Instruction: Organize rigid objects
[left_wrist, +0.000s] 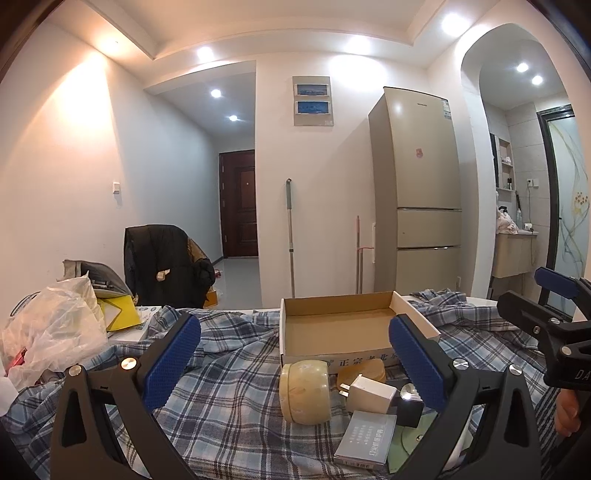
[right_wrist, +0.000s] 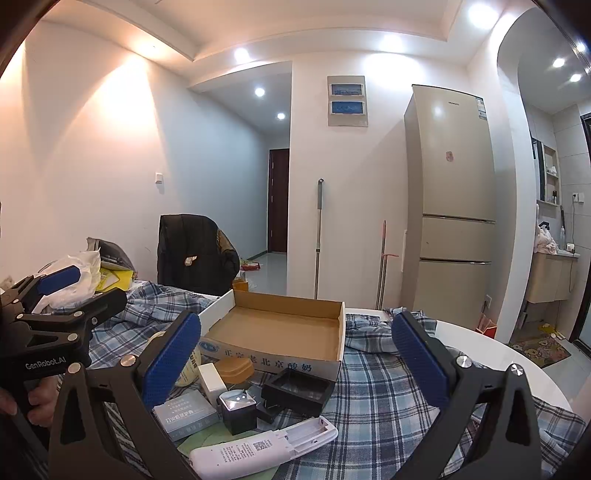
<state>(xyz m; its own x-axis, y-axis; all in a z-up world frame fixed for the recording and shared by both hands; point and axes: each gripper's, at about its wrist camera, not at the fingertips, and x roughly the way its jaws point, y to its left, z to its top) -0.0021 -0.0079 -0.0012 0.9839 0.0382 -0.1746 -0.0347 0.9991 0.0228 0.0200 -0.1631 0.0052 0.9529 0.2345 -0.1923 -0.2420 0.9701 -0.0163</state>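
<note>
While both grippers gape, cardboard box (right_wrist: 280, 332) reads "北京酸奶"

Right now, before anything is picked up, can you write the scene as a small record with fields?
surface: blue plaid cloth over the table
container: open brown cardboard box, nothing visible inside
items in front of box: round beige wooden jar, white plug charger, grey booklet, black square tray, white remote control with battery cover off
left gripper: open, holds nothing
right gripper: open, holds nothing
</note>
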